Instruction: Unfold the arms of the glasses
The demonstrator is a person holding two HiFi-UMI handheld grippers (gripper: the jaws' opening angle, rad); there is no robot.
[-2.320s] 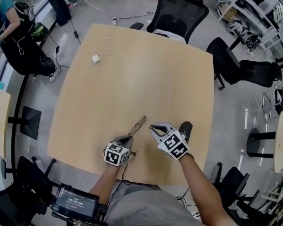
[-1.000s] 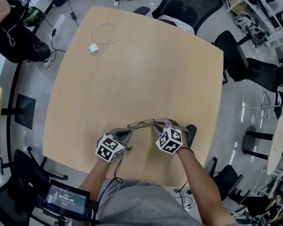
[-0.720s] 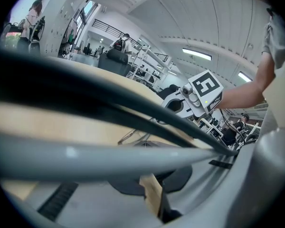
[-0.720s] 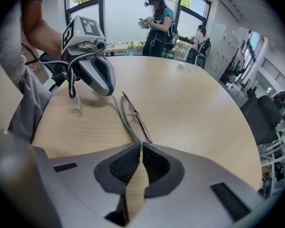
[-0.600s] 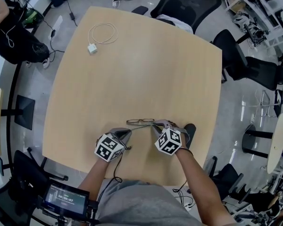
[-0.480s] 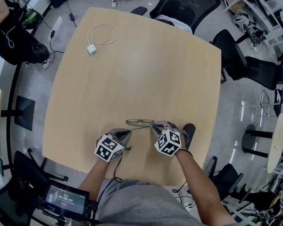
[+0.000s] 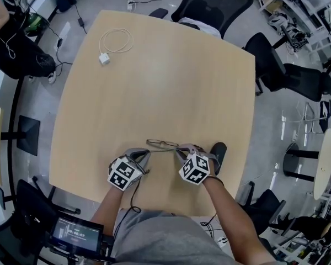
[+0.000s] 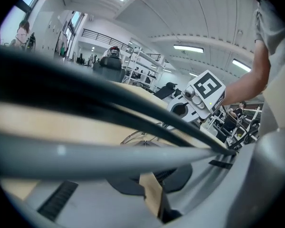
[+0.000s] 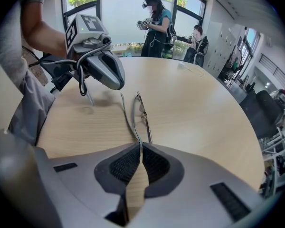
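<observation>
Thin metal-rimmed glasses (image 7: 161,143) lie low over the wooden table (image 7: 171,70), crosswise between my two grippers. My right gripper (image 7: 180,149) points steeply down. In the right gripper view its pads (image 9: 128,163) are shut on one thin arm of the glasses (image 9: 143,113), with the rims just beyond. My left gripper (image 7: 145,153) sits close on the left. Its jaws look shut in the left gripper view, where dark cables cross the picture and the glasses (image 8: 135,137) show beyond. A thin arm tip seems pinched in the left gripper (image 9: 115,80).
A white coiled cable with a charger (image 7: 115,42) lies near the table's far left corner. Black office chairs (image 7: 212,4) stand behind and to the right of the table. A person (image 7: 11,43) is at the far left. The table's near edge runs just below my grippers.
Earlier the left gripper alone held the glasses pointing away. Now they lie crosswise between both grippers, with the right gripper closed on an arm. Little has shifted in the last second.
</observation>
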